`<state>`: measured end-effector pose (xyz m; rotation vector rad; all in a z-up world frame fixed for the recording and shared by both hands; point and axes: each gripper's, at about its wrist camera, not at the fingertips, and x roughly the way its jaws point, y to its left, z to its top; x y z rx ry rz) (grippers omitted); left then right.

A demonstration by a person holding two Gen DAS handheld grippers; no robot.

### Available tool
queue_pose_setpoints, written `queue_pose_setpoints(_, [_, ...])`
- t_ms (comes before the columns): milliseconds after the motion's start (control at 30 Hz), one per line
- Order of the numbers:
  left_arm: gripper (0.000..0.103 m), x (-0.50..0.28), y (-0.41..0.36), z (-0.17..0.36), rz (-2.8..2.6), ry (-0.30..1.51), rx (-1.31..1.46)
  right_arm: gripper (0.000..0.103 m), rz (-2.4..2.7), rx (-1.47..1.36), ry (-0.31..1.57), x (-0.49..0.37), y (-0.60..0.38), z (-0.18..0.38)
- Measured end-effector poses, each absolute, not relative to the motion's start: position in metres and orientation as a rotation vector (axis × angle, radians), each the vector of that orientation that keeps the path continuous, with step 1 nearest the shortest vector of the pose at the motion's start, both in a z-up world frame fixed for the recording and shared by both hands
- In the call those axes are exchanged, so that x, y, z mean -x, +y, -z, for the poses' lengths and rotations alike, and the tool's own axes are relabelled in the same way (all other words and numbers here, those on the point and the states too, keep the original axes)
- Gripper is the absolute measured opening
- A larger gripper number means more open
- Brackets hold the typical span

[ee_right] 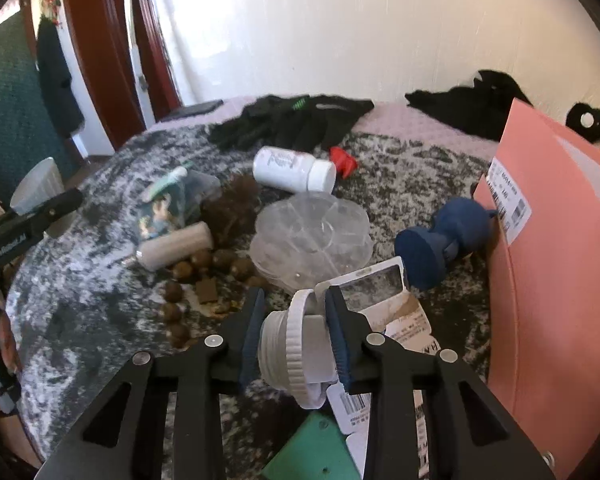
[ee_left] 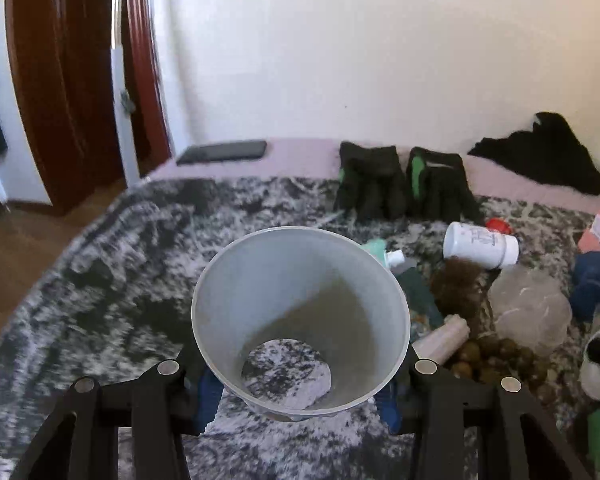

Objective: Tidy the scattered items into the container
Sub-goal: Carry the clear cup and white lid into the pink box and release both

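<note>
Currently the left gripper (ee_left: 296,390) clamps a translucent plastic cup (ee_left: 300,320) near its base, mouth tilted toward 12 o'clock. The right gripper (ee_right: 294,332) pinches a white ribbed-cap jar (ee_right: 296,350), long axis running 9-to-3 across the jaws. The pink container (ee_right: 556,280) stands at 3 o'clock, nearer the right hand, so I judge that hand goes first.

Bed's left side (ee_left: 100,280) open. Right side crowded: bottle (ee_right: 294,170), clear box (ee_right: 312,236), dumbbell (ee_right: 444,242); pink box (ee_right: 560,280) walls far right.
</note>
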<state>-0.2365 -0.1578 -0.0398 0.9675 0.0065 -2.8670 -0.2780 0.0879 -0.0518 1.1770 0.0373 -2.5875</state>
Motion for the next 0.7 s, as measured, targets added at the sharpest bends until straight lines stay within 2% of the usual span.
queue_pose_setpoints(167, [0.052,0.216,-0.152,0.015,2.894,0.011,-0.919,0.032,2.596,-1.062,0.039,0.249,0.084,0.016])
queue_pose_setpoints(233, [0.052,0.204,-0.153,-0.004,2.923,0.058,-0.872,0.027,2.601,-1.004,0.032,0.236,0.084,-0.002])
queue_pose_setpoints(400, [0.052,0.17,-0.157,-0.059,3.007,0.174,-0.71,0.027,2.618,-0.826,-0.02,0.193,0.093,-0.052])
queue_pose_setpoints(567, [0.052,0.147,-0.159,-0.086,3.05,0.276,-0.645,0.027,2.612,-0.729,-0.087,0.168,0.111,-0.081])
queue_pose_setpoints(700, [0.052,0.134,-0.135,-0.102,3.111,0.224,-0.599,0.027,2.611,-0.704,-0.18,0.164,0.134,-0.095])
